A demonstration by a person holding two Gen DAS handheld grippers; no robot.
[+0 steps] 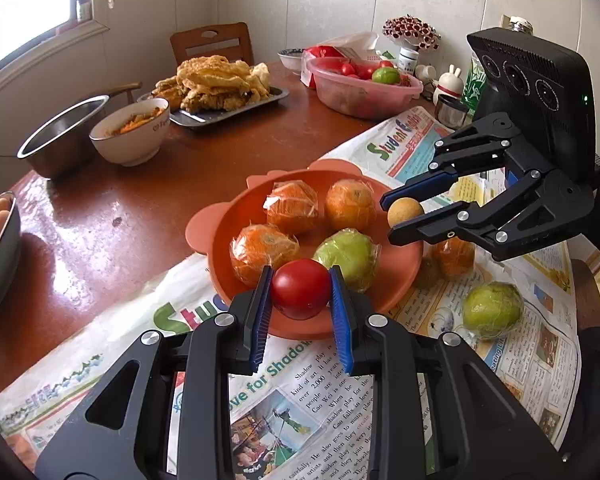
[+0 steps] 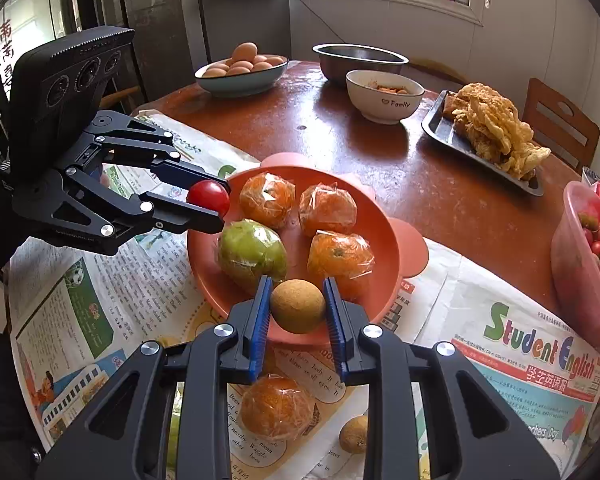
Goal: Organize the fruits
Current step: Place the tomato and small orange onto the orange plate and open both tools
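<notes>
My left gripper (image 1: pixel 300 290) is shut on a red tomato (image 1: pixel 300 288) just over the near rim of the orange plate (image 1: pixel 220 240). My right gripper (image 2: pixel 297 306) is shut on a small round tan fruit (image 2: pixel 298 306) over the plate's (image 2: pixel 380 280) opposite rim. On the plate lie three plastic-wrapped oranges (image 1: pixel 292 206) and a wrapped green fruit (image 1: pixel 350 256). In the left wrist view the right gripper (image 1: pixel 400 216) comes in from the right with the tan fruit (image 1: pixel 405 211). The right wrist view shows the left gripper (image 2: pixel 214 208) carrying the tomato (image 2: pixel 208 197).
On the newspaper (image 1: pixel 320 380) beside the plate lie a wrapped green fruit (image 1: pixel 492 310), a wrapped orange (image 2: pixel 276 406) and another tan fruit (image 2: pixel 354 434). A pink tub (image 1: pixel 360 92) holds tomatoes. A tray of fried food (image 1: pixel 220 84), bowls (image 1: pixel 130 136) and eggs (image 2: pixel 242 64) stand farther back.
</notes>
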